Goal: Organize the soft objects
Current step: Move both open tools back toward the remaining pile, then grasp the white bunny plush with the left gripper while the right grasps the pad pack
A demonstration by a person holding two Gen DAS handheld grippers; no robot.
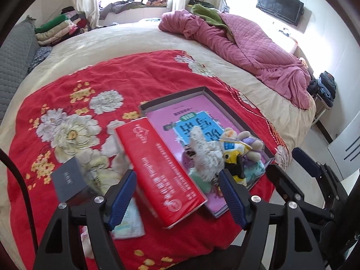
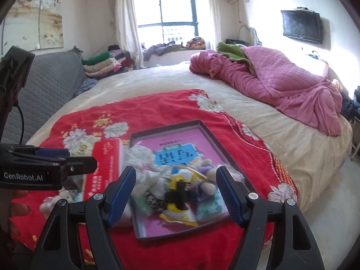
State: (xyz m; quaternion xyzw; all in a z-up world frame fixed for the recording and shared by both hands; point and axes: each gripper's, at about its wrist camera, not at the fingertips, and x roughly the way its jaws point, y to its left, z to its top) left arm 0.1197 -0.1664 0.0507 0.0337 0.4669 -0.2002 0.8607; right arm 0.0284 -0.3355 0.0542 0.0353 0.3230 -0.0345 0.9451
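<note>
**Both grippers open above the tray of soft toys**

We hold the left gripper [image 1: 177, 200] released, its ribbed blue pads spread wide with nothing pressed between them. Beyond and between its fingers lies a long red box [image 1: 157, 171], glossy and rectangular, resting slantwise with one side on the left rim of the tray [image 1: 173, 95]. The right gripper [image 2: 176, 194] is likewise unclenched, and its jaws frame the heap of soft toys without touching it.

The toys sit in the near right corner of the shallow dark tray, which lies on the red floral quilt [image 1: 126, 74] near the bed's front edge. We see a fuzzy cream speckled plush [image 1: 205, 155], a small bear in a purple dress [image 1: 248, 145] and a yellow-and-black plush [image 1: 234, 157], bunched together and touching. Under them are a mint knitted piece [image 2: 211, 203] and a glossy pink book cover [image 1: 180, 114] with a blue panel lining the tray floor.

To the left of the red box, on the quilt, lies a flat grey booklet [image 1: 68, 180]; a pale folded cloth [image 1: 130, 222] lies behind the left gripper's left finger. A rumpled pink quilted blanket [image 1: 247, 42] lies along the bed's far right side.
</note>
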